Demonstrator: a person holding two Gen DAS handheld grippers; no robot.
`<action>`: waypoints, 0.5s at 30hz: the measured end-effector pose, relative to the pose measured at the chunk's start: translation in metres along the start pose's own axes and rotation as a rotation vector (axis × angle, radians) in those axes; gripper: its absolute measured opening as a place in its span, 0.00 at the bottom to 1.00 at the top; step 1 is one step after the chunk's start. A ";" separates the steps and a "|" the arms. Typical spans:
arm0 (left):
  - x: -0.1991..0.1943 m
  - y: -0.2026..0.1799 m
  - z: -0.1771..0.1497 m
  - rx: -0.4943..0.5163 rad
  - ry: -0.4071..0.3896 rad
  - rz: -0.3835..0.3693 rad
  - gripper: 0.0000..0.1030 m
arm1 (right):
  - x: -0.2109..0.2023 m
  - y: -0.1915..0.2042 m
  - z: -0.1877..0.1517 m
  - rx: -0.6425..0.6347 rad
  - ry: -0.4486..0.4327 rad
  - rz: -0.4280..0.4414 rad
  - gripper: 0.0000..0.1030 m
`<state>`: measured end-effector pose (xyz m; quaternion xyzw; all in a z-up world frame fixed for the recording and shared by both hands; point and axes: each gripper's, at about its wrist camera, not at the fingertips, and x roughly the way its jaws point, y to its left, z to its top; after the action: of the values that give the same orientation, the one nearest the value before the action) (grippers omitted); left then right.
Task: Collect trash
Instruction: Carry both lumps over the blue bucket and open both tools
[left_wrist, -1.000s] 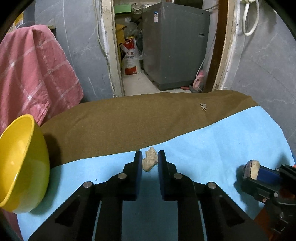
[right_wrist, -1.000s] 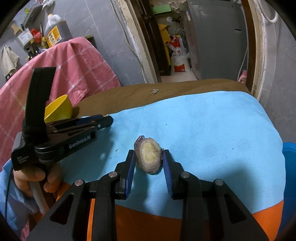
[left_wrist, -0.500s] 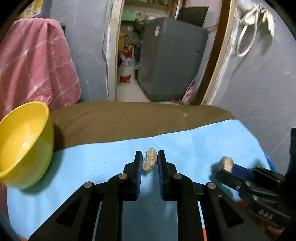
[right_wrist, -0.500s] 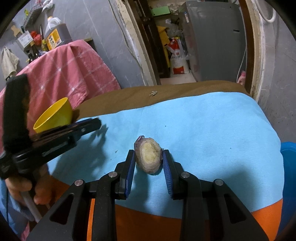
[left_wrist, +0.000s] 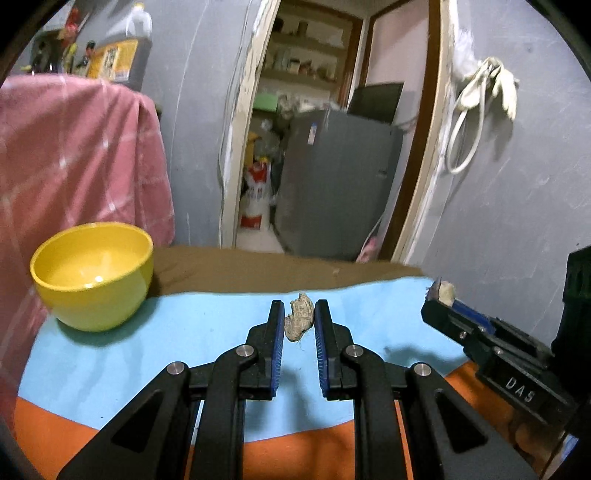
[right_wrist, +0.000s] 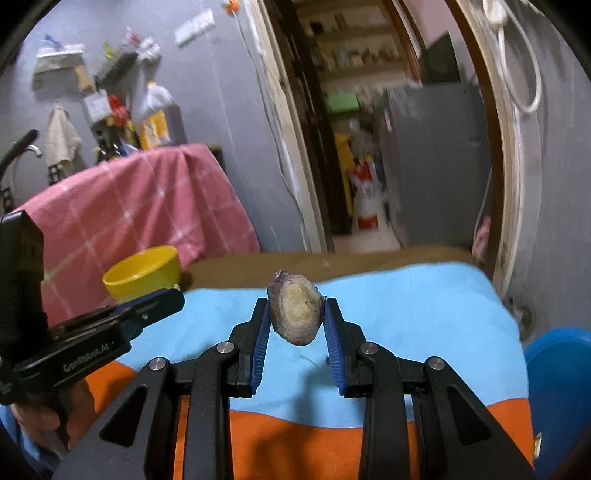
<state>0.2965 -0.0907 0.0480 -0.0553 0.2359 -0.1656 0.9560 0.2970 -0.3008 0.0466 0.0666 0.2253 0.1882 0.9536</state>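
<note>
My left gripper is shut on a small beige crumpled scrap, held up above the light blue cloth. My right gripper is shut on a purple-skinned vegetable end with a pale cut face, also lifted off the cloth. In the left wrist view the right gripper reaches in from the right with that piece at its tip. The left gripper shows at the left of the right wrist view. A yellow bowl stands at the left on the cloth.
A tiny scrap lies on the brown cloth at the far side. A pink checked towel hangs at the left. A blue tub sits at the right of the table. An orange surface lies nearest me. A doorway opens behind.
Both grippers have risen and tilted up with their pieces still held. The left one swung back toward me, so the yellow bowl now sits upright and farther right in its view.
</note>
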 end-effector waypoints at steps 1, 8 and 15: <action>-0.005 -0.003 0.001 0.006 -0.018 -0.002 0.13 | -0.002 0.001 0.001 -0.007 -0.017 0.002 0.26; -0.033 -0.034 0.012 0.067 -0.134 -0.025 0.13 | -0.048 0.012 0.009 -0.099 -0.221 -0.076 0.27; -0.046 -0.063 0.022 0.067 -0.199 -0.084 0.13 | -0.091 0.006 0.012 -0.116 -0.365 -0.156 0.27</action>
<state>0.2500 -0.1336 0.0995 -0.0491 0.1314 -0.2068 0.9683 0.2247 -0.3310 0.0956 0.0268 0.0421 0.1114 0.9925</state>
